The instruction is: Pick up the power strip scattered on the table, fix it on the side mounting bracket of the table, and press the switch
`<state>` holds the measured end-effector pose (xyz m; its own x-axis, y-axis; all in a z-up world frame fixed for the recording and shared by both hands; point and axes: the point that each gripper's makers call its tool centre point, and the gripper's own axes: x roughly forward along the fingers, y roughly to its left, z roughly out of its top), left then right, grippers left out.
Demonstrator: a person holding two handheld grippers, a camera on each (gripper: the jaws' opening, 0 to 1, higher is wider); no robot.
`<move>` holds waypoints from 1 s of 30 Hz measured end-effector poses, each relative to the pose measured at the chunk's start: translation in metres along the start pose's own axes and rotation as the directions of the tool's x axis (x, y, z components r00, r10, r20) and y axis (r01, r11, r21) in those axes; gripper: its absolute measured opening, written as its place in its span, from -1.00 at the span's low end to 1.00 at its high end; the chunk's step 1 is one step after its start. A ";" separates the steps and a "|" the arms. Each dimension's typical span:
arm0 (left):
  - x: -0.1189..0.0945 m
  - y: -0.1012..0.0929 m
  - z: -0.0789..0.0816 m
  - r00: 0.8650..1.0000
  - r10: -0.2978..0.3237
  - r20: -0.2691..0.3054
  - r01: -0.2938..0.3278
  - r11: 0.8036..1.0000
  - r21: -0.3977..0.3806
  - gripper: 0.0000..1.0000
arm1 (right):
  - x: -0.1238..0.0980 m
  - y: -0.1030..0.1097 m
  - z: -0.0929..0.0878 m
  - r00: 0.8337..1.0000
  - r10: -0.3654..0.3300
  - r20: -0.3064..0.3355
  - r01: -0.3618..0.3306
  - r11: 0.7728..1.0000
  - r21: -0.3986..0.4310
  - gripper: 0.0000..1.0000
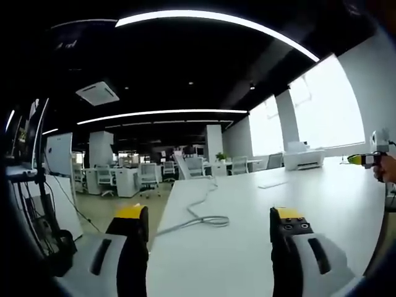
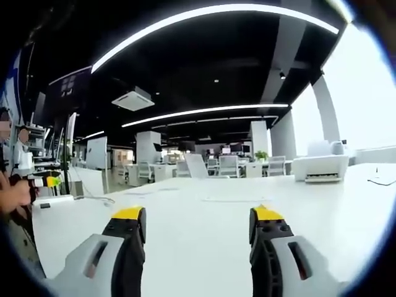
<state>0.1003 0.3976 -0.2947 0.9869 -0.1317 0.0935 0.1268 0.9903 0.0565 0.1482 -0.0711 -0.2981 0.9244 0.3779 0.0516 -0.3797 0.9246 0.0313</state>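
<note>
Left gripper view: left gripper [image 1: 210, 226] jaws wide apart, empty, above smooth white table [image 1: 322, 204]. Grey cable [image 1: 201, 213] loops just ahead between the tips; power strip itself can't be made out.

Right gripper view: right gripper [image 2: 198, 226] wide, empty, over bare glossy tabletop; white printer [image 2: 322, 166] far right.

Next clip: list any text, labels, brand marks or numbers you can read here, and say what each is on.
No text is readable in either view.
White printer: no legible brand or label.
Whiteboard: surface looks blank.
Dark wall panel: pale marks, too small and blurred to read.
Left claw and right claw: yellow tips, no visible markings.
White table with its grey cable: no labels.
</note>
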 end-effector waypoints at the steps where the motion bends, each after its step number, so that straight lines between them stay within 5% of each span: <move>1: 0.000 0.000 0.000 1.000 0.000 -0.001 0.000 1.000 0.001 0.68 | 0.000 0.000 0.000 1.000 0.002 0.000 -0.002 1.000 -0.001 0.27; 30: -0.009 0.011 0.008 1.000 0.008 0.020 -0.008 1.000 -0.018 0.67 | -0.001 0.013 0.006 1.000 0.012 0.001 -0.012 1.000 -0.006 0.23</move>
